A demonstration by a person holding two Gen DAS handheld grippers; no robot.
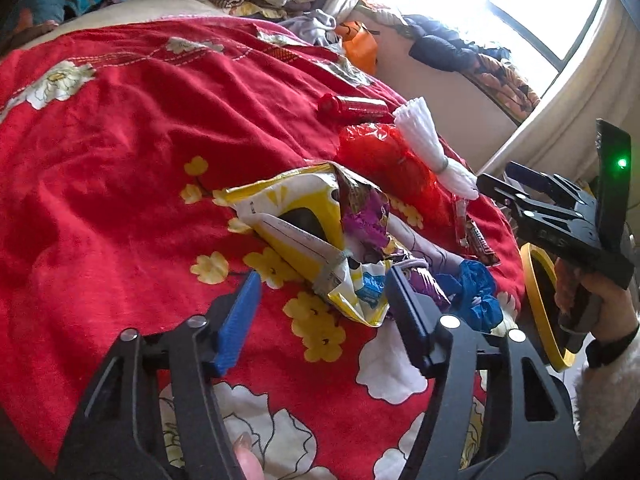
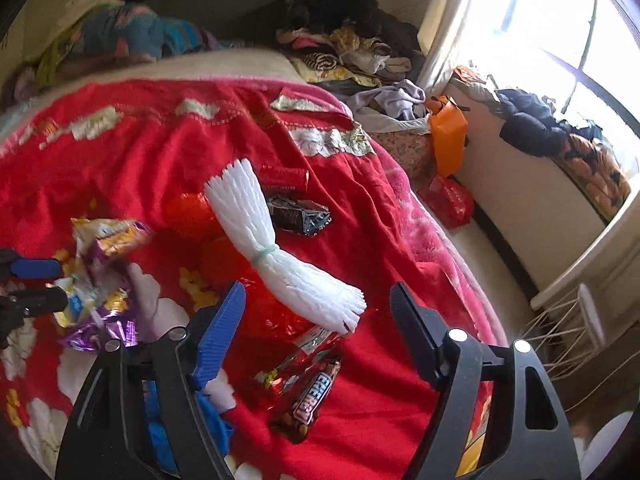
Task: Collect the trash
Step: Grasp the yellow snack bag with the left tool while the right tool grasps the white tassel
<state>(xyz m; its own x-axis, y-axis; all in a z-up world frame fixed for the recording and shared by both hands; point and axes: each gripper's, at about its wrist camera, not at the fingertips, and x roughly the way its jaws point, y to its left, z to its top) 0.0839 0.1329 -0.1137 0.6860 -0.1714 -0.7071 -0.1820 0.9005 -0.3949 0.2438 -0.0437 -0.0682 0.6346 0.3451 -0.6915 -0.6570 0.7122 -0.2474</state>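
The left gripper stands half-wide around the crumpled yellow-and-white snack bag at frame centre, pads not yet pressing; slippery foil may slide out. The right gripper, wide and empty, hovers over the brown candy-bar wrapper at lower centre on the red floral blanket.

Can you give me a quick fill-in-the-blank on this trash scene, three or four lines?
1. The trash lies on a ____ blanket with flowers.
2. The white foam net is tied at its middle with a ____ band.
3. The left gripper has a yellow-and-white ____ between its fingers.
4. The candy bar lies between the fingers of the ____ gripper.

Missing words: red; green; wrapper; right
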